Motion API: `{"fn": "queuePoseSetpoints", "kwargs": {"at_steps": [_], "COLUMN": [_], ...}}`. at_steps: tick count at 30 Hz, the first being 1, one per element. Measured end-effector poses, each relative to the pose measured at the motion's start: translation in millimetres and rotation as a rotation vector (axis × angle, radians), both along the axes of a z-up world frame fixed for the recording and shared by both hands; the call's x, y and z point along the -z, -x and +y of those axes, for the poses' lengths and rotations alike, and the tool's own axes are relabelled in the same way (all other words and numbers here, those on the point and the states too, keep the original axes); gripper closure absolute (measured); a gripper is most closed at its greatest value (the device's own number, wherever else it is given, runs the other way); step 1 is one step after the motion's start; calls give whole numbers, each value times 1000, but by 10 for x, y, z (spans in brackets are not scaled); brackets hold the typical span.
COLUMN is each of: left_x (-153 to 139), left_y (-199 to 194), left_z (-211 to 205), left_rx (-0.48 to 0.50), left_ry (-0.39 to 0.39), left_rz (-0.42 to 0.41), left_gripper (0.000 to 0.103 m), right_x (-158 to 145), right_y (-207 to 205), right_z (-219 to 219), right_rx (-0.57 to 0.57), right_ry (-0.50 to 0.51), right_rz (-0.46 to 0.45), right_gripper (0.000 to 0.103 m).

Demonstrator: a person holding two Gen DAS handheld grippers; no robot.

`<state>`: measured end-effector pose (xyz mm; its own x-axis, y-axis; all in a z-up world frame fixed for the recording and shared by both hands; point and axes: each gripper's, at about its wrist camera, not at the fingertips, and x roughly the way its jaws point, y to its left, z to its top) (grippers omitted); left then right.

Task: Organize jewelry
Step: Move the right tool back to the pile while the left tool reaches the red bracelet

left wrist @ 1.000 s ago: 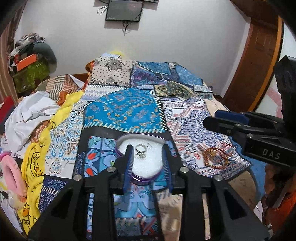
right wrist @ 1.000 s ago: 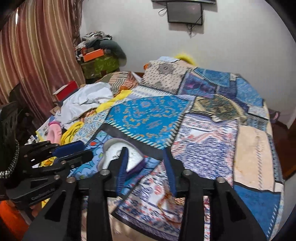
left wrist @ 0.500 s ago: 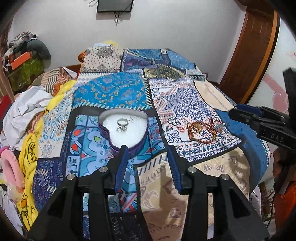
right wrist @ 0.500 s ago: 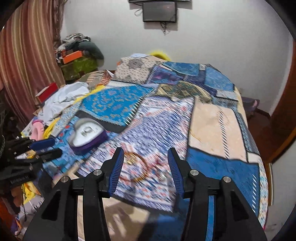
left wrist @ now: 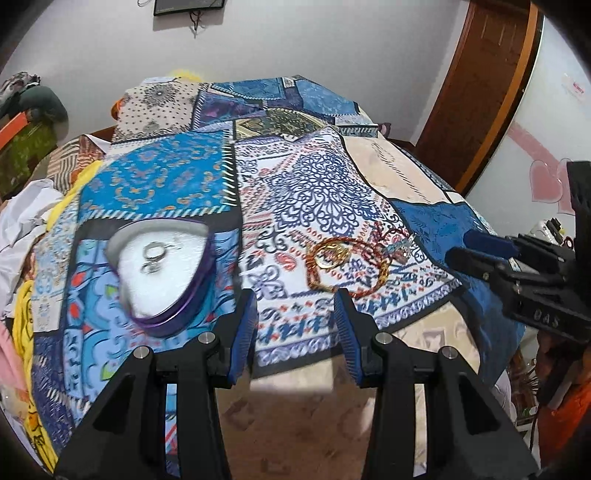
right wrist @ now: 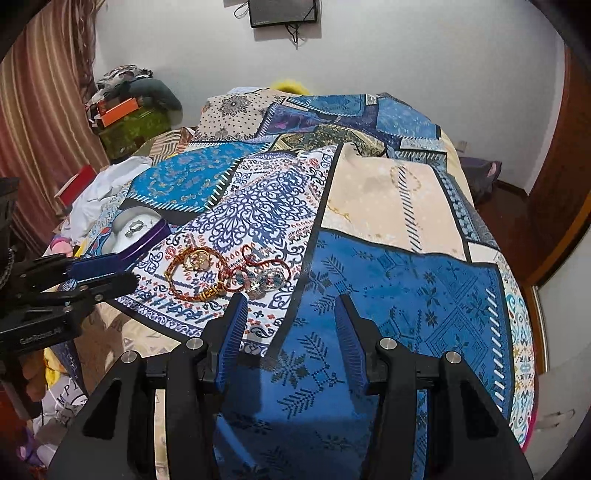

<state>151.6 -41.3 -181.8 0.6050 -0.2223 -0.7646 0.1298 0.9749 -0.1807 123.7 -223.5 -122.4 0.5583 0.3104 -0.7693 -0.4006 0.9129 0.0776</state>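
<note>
On quilt (left wrist: 177, 181), one heart tin (left wrist: 162, 273), two rings (left wrist: 153, 254); bangles (left wrist: 347, 267)

Rings (left wrist: 153, 254) in heart tin (left wrist: 162, 273), bangles (left wrist: 347, 266) right of it (both on bedspread (left wrist: 314, 177))

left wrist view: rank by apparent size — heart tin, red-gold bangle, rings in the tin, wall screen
1. heart-shaped tin
2. red-and-gold bangle
3. wall screen, cut off by the frame edge and far from the camera, so its rank is unsure
4. rings inside the tin
</note>
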Motion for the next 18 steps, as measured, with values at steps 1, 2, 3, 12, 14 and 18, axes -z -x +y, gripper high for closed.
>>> {"fn": "queuePoseSetpoints", "kwargs": {"at_steps": [1,2,3,12,14,18], "left_x": [11,20,30,166,189,233], "left_y": [-24,-52,-81,-273,-290,-318], "left_z": [-13,-27,-46,-145,-148,-188], "left_rx": [1,2,8,22,20,24], "left_ry": [5,13,18,25,41,39], "left_rz": [3,4,6,28,25,20], "left_gripper": [61,64,66,77,78,80], "right_x": [12,24,35,142,168,231], "right_y": [-5,-5,-7,-63,-83,-135], "right_z": [-3,-6,-7,71,101,165], "right_rx": [-1,-3,-4,-40,-51,-75], "right_ry": [-2,-3,-4,-39,-47,-68], "right_rz": [3,6,10,12,12,33], "right_gripper": [58,58,58,58,58,58]}}
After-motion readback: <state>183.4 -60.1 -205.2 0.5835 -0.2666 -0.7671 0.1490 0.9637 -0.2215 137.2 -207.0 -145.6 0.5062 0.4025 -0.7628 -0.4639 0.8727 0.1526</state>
